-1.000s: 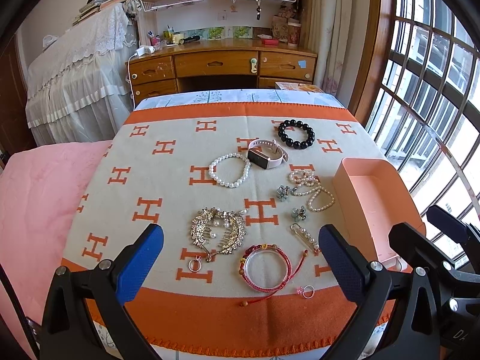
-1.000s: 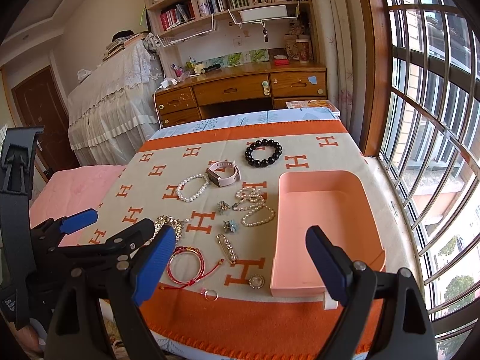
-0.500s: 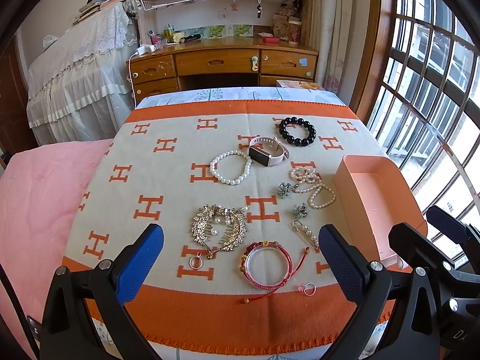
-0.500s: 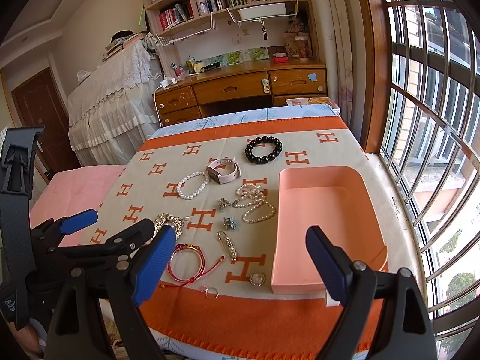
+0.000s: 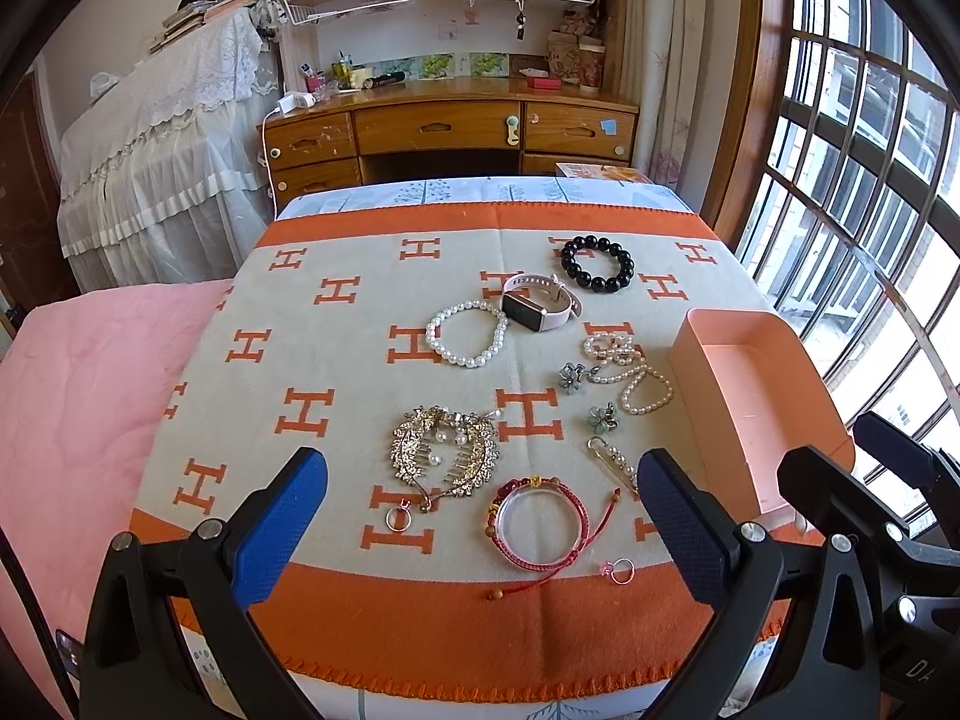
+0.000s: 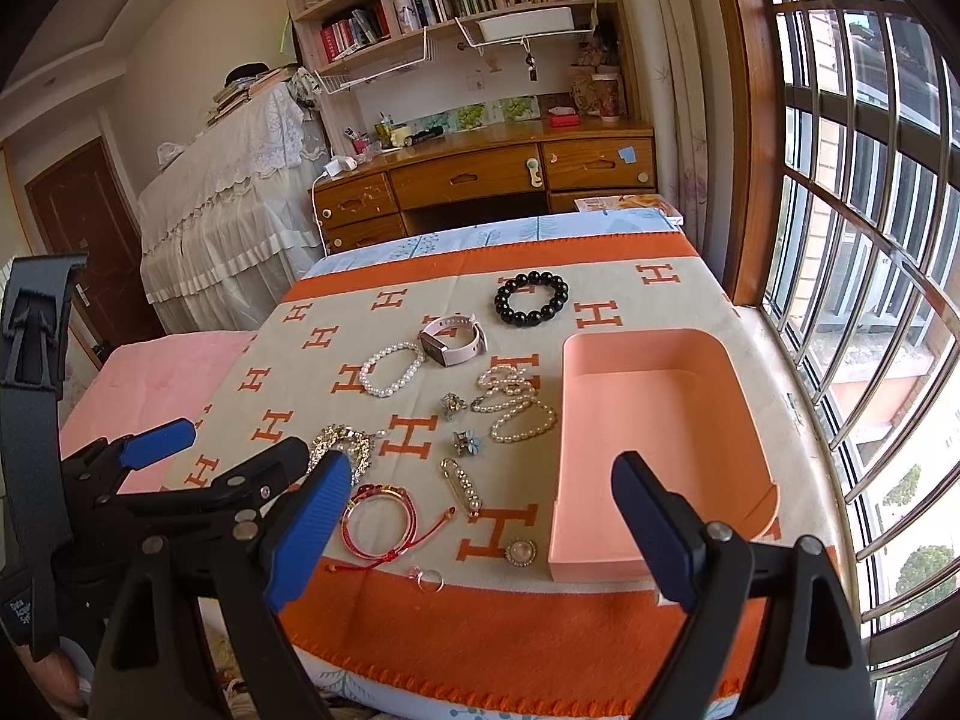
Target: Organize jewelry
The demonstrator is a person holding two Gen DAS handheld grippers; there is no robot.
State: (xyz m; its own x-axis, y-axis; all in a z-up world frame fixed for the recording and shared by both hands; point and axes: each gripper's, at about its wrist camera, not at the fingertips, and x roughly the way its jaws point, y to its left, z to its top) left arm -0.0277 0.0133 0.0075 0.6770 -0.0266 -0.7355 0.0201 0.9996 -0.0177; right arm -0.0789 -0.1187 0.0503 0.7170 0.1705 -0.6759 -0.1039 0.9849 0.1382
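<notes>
Jewelry lies spread on an orange and beige H-pattern cloth [image 5: 360, 360]. There is a black bead bracelet [image 5: 597, 263], a pink watch [image 5: 540, 310], a white pearl bracelet [image 5: 467, 341], a pearl necklace [image 5: 630, 372], a gold hair comb [image 5: 444, 450], a red cord bracelet [image 5: 537, 522], a pin [image 5: 612, 459] and small rings. An empty pink tray [image 6: 654, 432] stands at the right. My left gripper [image 5: 480, 516] is open above the cloth's near edge. My right gripper [image 6: 480, 522] is open beside it, near the tray's front left corner.
A pink blanket [image 5: 78, 420] lies left of the cloth. A wooden desk [image 5: 450, 132] with shelves stands behind the table. A barred window [image 6: 870, 240] runs along the right side. A round brooch [image 6: 519, 552] and a small ring [image 6: 429, 579] lie by the tray's front.
Both grippers have drawn back and risen slightly, so the jewelry sits a little farther away in both views. Nothing on the cloth has moved.
</notes>
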